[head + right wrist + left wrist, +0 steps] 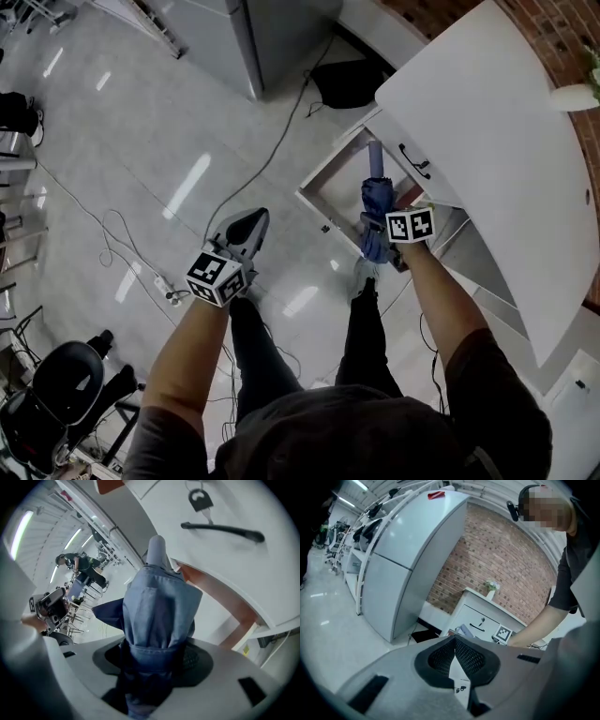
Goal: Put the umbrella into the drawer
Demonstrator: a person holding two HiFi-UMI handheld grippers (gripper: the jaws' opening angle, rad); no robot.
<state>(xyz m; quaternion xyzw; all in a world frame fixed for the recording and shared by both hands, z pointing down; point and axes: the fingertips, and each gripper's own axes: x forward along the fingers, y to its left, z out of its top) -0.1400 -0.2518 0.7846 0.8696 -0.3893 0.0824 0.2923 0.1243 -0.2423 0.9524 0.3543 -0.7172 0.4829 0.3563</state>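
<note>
The white drawer [319,208] stands pulled open, ready. The folded blue umbrella [377,195] hangs just over the drawer (lengthwise, to fit, I'd guess), the right gripper's [374,246] jaws clamped round it. The left gripper [253,220] waits well aside of the drawer, jaws closed on nothing.

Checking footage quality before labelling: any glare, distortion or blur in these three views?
Head view: light streaks glare on the glossy floor. Left gripper view: fisheye bows the grey cabinet. Right gripper view: umbrella looms large, corners dark.

Left claw [454,639] pinched together; right claw [152,658] clamped, pointing down.
</note>
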